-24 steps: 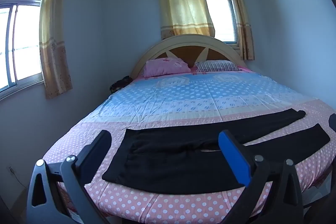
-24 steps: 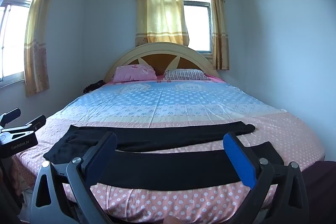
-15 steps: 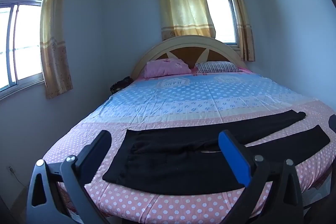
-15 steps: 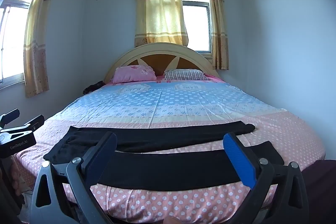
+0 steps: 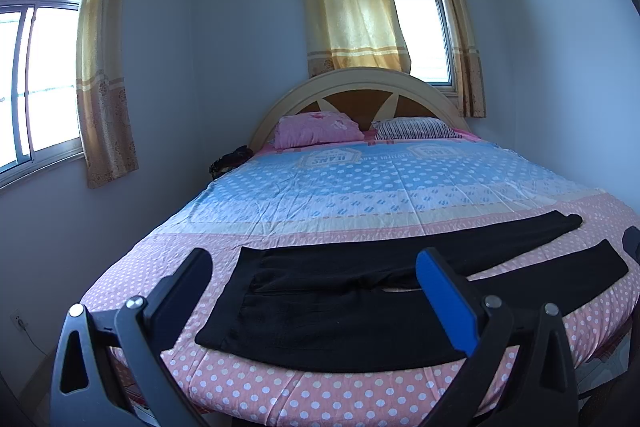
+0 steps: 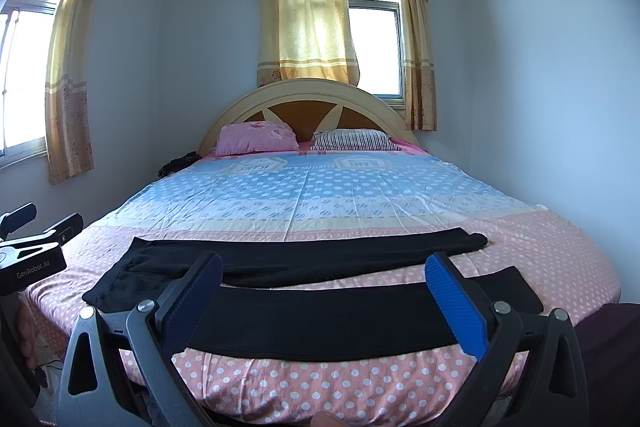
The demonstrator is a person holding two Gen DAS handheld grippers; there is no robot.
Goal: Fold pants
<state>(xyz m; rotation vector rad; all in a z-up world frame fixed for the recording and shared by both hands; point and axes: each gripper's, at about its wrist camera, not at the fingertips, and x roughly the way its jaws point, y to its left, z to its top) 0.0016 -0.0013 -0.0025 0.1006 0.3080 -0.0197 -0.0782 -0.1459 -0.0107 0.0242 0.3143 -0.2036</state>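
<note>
Pre-grasp step — black pants (image 5: 360, 307) lie flat and unfolded across the foot end of the bed (image 5: 400, 187), waistband toward its left side, legs splayed rightward. Left gripper (image 5: 316, 291) and right gripper (image 6: 324, 291) both hover off the bed's foot edge, jaws spread wide, holding nothing. Next move likely calls for descending to pinch the fabric's edge.

Home bedroom: bed (image 5: 360, 195), pillows (image 5: 320, 129), curtained windows (image 5: 416, 11).
</note>
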